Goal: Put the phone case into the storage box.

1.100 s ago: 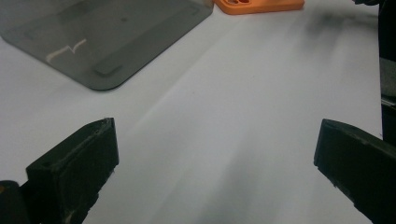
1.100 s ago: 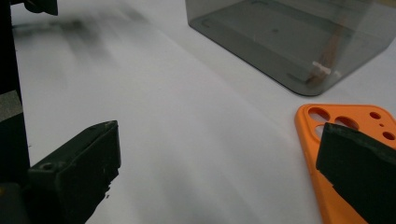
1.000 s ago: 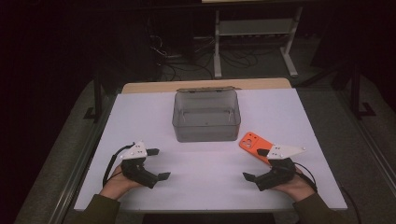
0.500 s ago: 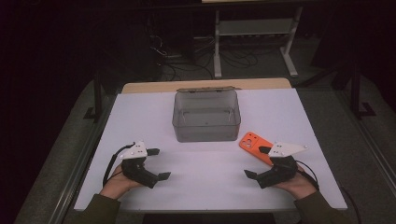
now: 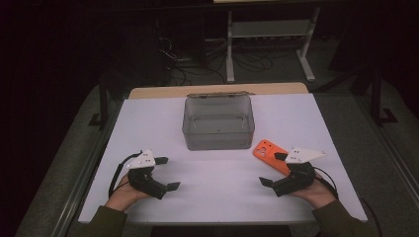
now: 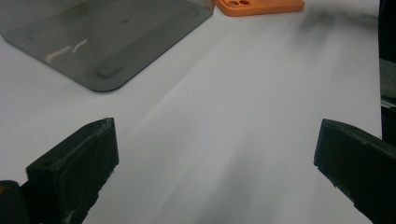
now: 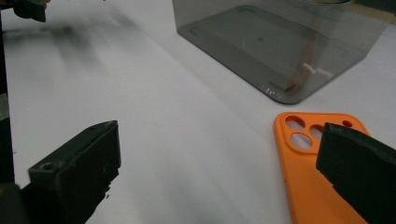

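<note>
Both hand-held grippers, left [image 5: 165,174] and right [image 5: 273,169], gape wide near a smoky translucent rounded-corner bin [image 5: 218,122] and a matte orange phone case [image 5: 271,155].

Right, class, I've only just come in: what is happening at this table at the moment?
A person sits at a white table with tongs in each hand, both open and holding nothing. The left tongs hover over bare tabletop. The right tongs are beside an orange phone case that lies camera-holes up, one jaw over its edge. A clear grey plastic box stands empty in the middle, its lid open. Nothing has been gripped yet.
</note>
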Demonstrator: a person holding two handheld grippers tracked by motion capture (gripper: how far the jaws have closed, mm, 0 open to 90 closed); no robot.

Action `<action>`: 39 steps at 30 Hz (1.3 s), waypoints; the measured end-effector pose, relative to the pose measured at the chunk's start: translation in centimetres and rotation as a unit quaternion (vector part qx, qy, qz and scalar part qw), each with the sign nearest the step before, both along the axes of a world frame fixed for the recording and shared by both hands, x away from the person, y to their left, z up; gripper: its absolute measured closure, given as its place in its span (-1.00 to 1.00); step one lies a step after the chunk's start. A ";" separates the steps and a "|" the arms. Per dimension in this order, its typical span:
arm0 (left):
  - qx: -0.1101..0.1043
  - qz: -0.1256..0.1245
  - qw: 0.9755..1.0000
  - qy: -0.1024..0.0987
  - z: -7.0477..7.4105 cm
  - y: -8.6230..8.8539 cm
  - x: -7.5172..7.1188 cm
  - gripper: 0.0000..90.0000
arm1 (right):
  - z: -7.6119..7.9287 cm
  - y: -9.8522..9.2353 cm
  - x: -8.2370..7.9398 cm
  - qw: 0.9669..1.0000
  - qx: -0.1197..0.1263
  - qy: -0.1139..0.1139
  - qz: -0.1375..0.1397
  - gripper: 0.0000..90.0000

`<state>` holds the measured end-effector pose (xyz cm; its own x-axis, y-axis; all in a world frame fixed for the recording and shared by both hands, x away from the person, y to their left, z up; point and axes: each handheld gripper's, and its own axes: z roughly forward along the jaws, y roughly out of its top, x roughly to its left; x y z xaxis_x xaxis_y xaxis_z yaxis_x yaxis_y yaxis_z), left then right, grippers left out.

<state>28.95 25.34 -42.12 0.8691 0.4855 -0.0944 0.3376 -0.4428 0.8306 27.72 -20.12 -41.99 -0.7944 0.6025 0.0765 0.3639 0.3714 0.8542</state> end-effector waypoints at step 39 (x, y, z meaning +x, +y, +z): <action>0.008 -0.007 1.000 0.000 -0.3 -0.2 -0.3 -1.00 | 1.2 -1.2 1.6 1.000 -0.011 -0.002 -0.010 -1.00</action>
<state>28.63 25.14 -42.44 0.8764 0.4739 -0.0858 0.3302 -0.4614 0.8235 29.31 -21.35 -40.78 -0.7825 0.6198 0.0597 0.3673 0.3820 0.8480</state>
